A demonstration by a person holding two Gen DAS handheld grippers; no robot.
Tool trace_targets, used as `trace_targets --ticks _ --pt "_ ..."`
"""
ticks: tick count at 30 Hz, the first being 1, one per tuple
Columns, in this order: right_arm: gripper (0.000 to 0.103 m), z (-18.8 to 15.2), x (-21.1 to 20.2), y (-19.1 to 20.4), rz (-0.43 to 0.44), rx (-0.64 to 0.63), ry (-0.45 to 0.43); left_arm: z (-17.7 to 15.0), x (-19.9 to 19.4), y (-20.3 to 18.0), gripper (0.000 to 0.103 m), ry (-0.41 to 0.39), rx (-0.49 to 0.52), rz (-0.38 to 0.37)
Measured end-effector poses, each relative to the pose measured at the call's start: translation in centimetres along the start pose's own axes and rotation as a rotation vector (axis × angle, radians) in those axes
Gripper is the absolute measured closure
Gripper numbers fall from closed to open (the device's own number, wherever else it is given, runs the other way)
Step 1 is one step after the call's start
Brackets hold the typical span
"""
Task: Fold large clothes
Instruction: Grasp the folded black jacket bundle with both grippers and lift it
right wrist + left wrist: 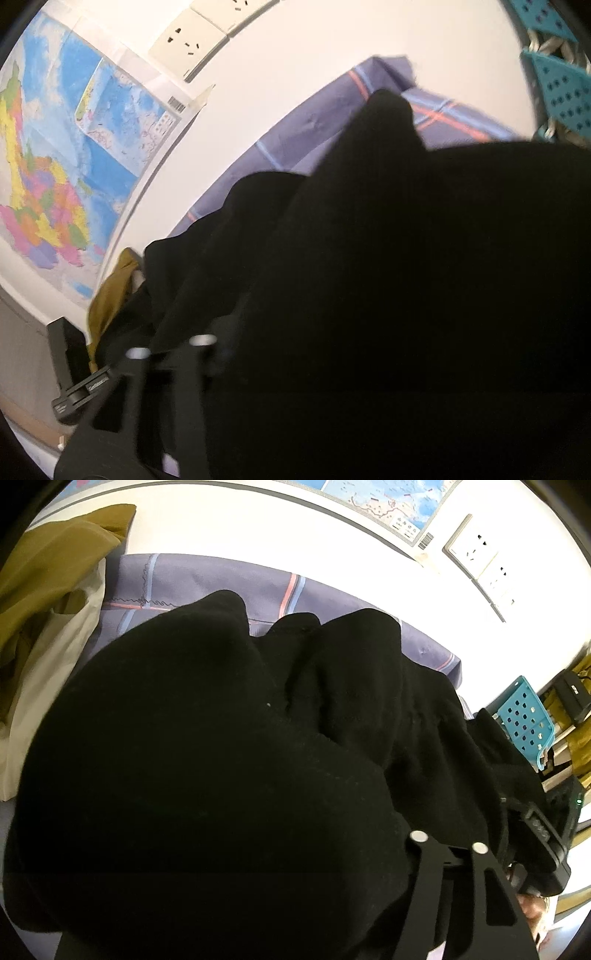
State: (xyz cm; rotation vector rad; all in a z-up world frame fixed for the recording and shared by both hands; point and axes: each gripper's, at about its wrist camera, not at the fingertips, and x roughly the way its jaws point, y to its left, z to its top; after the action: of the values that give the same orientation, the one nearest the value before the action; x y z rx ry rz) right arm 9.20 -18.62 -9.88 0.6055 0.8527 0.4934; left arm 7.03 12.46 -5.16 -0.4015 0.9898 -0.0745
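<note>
Well — my left gripper (448, 843) clamps the black fleecy garment (221, 775) | right gripper (170, 347) pinches bunched folds | checked purple sheet (207, 587) beneath

The black garment (229, 760) is matt, slightly fuzzy knit cloth. The purple sheet (207, 587) is smooth woven cloth with stitched stripes. At ten o'clock lies soft mustard fabric (55, 554). The left gripper (448, 843) is matt black plastic with shiny metal studs. The wall map (66, 155) is glossy paper; the teal basket (524, 716) is smooth plastic.
</note>
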Motion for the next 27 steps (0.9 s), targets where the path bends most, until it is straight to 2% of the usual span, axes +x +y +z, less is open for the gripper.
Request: trace_targets --ticks 2,4,7,15,19,21,25,27 --pt "0.079 0.1 -0.3 0.1 0.013 -0.009 0.006 0.1 -0.4 -0.4 0.047 -0.001 0.031 0.002" --pt "0.082 0.6 -1.1 0.8 0.072 -0.004 0.005 0.3 -1.0 -0.8 0.053 0.001 0.065 -0.001" --pt "0.083 1.8 -2.9 3.2 0.107 -0.066 -0.022 1.4 -2.3 -0.7 0.054 0.018 0.081 -0.041" --pt "0.084 4.9 -6.5 12.3 0.241 -0.227 -0.087 5.8 -10.3 0.4 0.060 -0.090 0.111 -0.139" --pt "0.084 6.9 -7.1 18.9 0.330 -0.320 -0.126 8.7 -16.3 1.8 0.062 -0.187 0.128 -0.154" --pt "0.084 7.6 -7.2 22.1 0.386 -0.357 -0.150 10.3 -20.2 3.2 0.062 -0.268 0.133 -0.136" --pt "0.084 8.4 -5.4 30.7 0.553 -0.441 -0.184 12.7 -27.7 7.4 0.062 -0.451 0.107 -0.082" --pt "0.084 8.7 -3.5 34.6 0.621 -0.463 -0.176 13.9 -31.2 9.7 0.062 -0.532 0.109 -0.023"
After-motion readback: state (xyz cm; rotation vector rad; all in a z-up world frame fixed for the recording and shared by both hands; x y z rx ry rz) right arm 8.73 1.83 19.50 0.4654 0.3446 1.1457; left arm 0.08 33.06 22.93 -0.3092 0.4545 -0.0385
